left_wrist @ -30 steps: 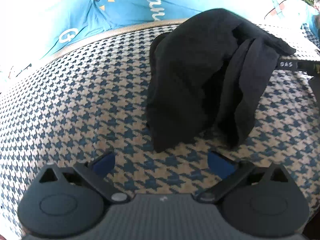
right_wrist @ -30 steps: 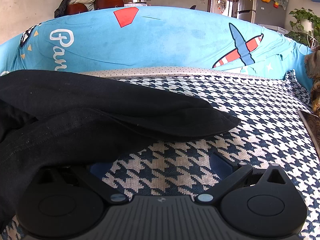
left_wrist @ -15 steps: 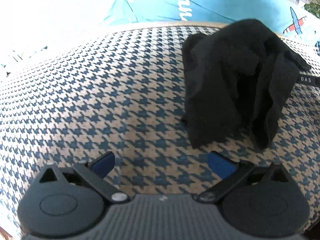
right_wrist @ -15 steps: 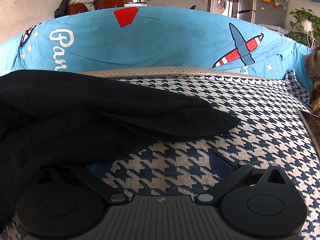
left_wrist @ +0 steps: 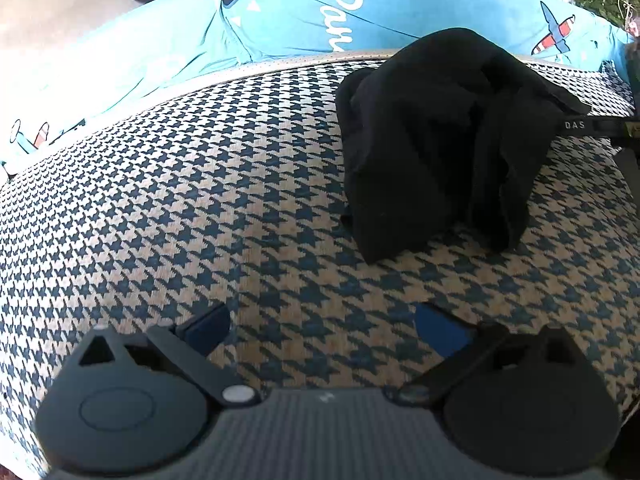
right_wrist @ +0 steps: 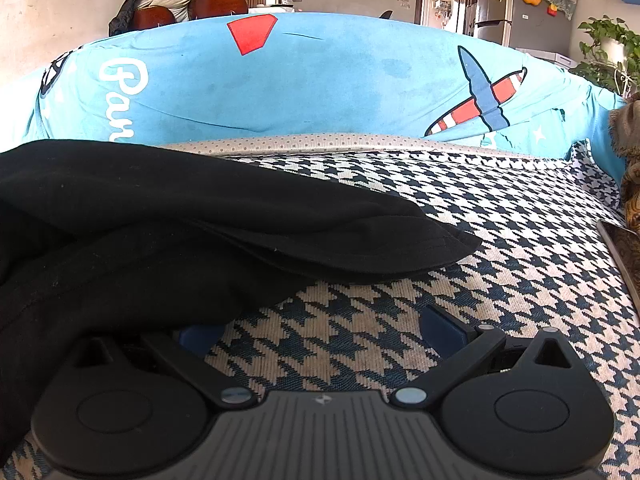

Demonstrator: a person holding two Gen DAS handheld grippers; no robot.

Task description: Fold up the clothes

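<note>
Loosely bunched, black garment (left_wrist: 440, 140) (deep vertical folds) sits on houndstooth cover (left_wrist: 200, 200).

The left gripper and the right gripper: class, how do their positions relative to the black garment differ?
The left gripper sits apart from the black garment, with bare houndstooth cover between them; the right gripper sits at its edge, cloth overlapping its left finger. Left looks down on the heap; right views it low. Both are open, holding nothing.

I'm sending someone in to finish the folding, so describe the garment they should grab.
Find the houndstooth cover in front of the bright blue cushion. The black garment lies bunched on it in loose folds. It is the only plain, dark item on that patterned surface.
</note>
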